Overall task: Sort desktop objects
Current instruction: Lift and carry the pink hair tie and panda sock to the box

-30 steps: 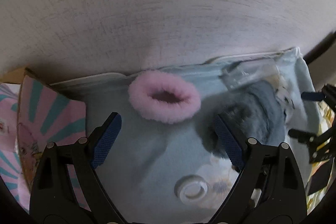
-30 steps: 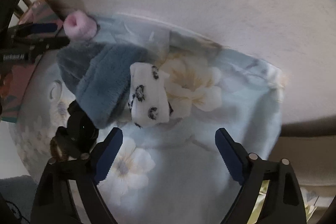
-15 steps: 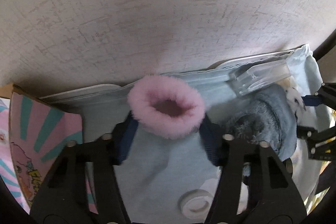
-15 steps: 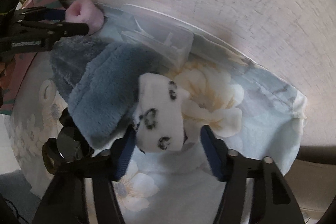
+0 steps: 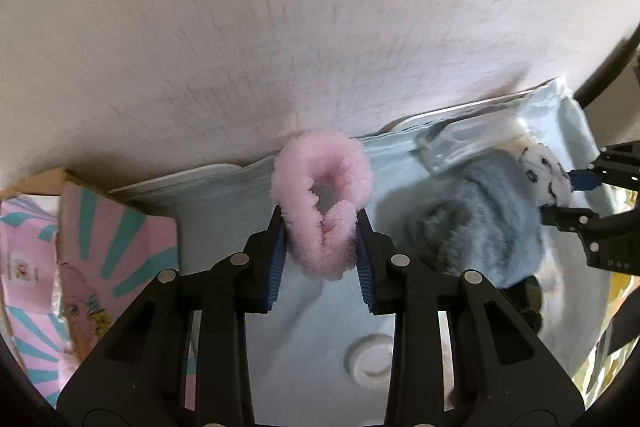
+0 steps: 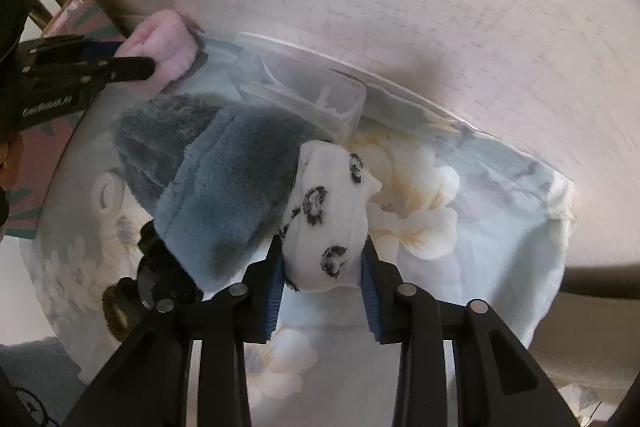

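Closed in since a second ago: both sets of jaws, wide apart then, have just been closing and now pinch their picks. Left hand-held gripper (image 5: 320, 247) clenched on the pink scrunchie (image 5: 322, 201), squeezed into a folded loop and apparently lifted off the floral cloth (image 5: 320, 311), presumably for sorting. Right hand-held gripper (image 6: 323, 277) grasping the spotted white sock (image 6: 328, 219), beside the blue plush piece (image 6: 224, 183) on the cloth over the tabletop (image 6: 440, 7). One scrunchie, one sock, one plush piece, one clear box (image 6: 312, 99), one white ring (image 5: 370, 359), pink cartons (image 5: 100, 235) at left.
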`<state>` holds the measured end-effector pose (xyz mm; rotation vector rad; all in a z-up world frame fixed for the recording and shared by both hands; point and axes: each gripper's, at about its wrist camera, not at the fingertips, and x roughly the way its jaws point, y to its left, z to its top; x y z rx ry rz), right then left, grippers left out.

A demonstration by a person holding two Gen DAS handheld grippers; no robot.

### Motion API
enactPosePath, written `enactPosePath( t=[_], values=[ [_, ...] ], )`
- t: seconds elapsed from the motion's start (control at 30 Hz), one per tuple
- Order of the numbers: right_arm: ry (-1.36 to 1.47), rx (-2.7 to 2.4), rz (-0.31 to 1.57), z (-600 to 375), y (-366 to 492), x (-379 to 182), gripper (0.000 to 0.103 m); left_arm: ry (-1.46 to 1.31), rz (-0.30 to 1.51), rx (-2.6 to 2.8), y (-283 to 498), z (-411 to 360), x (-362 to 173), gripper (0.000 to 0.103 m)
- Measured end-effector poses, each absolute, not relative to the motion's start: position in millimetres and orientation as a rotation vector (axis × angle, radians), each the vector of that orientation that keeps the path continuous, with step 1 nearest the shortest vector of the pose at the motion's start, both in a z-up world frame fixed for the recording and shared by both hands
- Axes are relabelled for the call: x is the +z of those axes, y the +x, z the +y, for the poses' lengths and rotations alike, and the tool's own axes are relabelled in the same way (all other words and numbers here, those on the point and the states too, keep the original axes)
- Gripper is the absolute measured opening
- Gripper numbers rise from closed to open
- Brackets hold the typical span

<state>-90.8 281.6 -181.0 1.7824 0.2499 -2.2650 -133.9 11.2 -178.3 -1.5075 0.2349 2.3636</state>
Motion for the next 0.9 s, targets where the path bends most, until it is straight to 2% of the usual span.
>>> enactPosePath(
  t=[0.37, 0.57, 0.9],
  values=[
    [1.777, -2.238, 0.294, 283, -55, -124, 0.032, -1.436, 0.289, 2.314, -84, -9, -107, 0.028],
    [1.729, -2.27, 0.261, 264, -76, -95, 0.032, -1.435, 0.211, 2.323, -81, -17, -76, 0.028],
    [1.649, -2.263, 0.32, 226, -89, -66, 0.032, -1.434, 0.177, 2.421, -67, -53, -57, 0.028]
  ],
)
